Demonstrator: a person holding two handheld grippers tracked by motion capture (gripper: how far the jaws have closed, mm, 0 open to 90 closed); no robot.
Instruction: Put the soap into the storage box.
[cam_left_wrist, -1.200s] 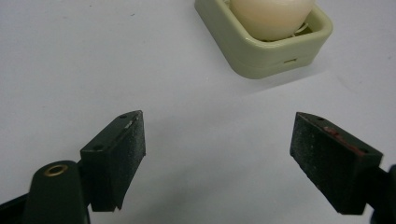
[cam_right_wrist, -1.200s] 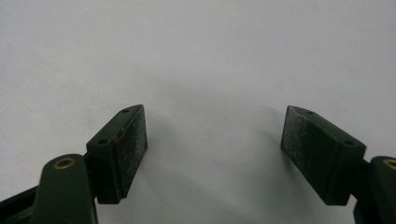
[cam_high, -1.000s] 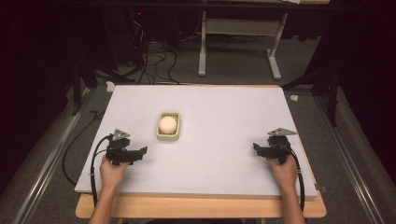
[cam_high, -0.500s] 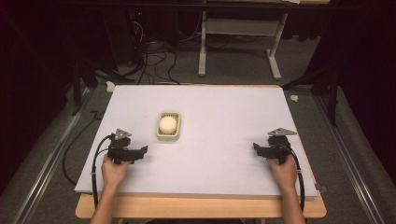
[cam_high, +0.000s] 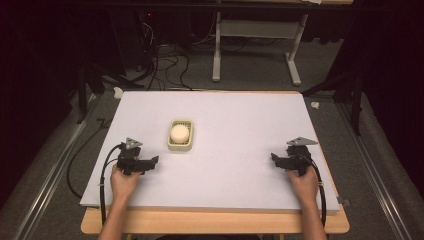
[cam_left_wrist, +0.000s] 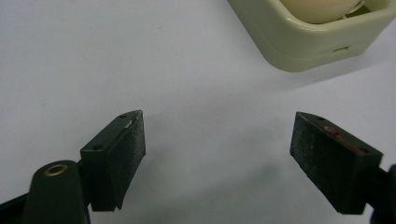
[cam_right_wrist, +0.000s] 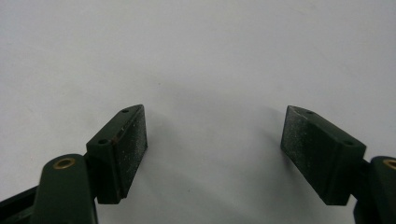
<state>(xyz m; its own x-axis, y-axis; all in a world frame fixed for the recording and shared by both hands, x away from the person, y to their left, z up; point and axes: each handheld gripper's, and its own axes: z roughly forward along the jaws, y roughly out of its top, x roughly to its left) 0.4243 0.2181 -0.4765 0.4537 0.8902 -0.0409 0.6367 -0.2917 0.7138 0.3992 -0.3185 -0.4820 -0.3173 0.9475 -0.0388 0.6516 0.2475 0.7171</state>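
A pale green soap dish (cam_high: 181, 141) sits left of centre on the white table top (cam_high: 235, 130), with a round cream soap (cam_high: 179, 132) resting in it. My left gripper (cam_high: 154, 161) rests on the table just below and left of the dish, held by a hand, its jaws wide apart and empty. In the left gripper view the dish (cam_left_wrist: 299, 46) lies ahead to the upper right of the left gripper (cam_left_wrist: 217, 149), and the soap (cam_left_wrist: 322, 9) peeks over its rim. My right gripper (cam_high: 273, 158) sits near the right edge, open over bare table, as the right gripper view (cam_right_wrist: 215, 149) confirms.
The white board lies on a wooden table (cam_high: 215, 222) whose edge shows at the front. Cables (cam_high: 165, 60) and a desk frame (cam_high: 255, 45) stand on the dark floor behind. Black cables (cam_high: 102, 180) trail from each gripper past the front corners.
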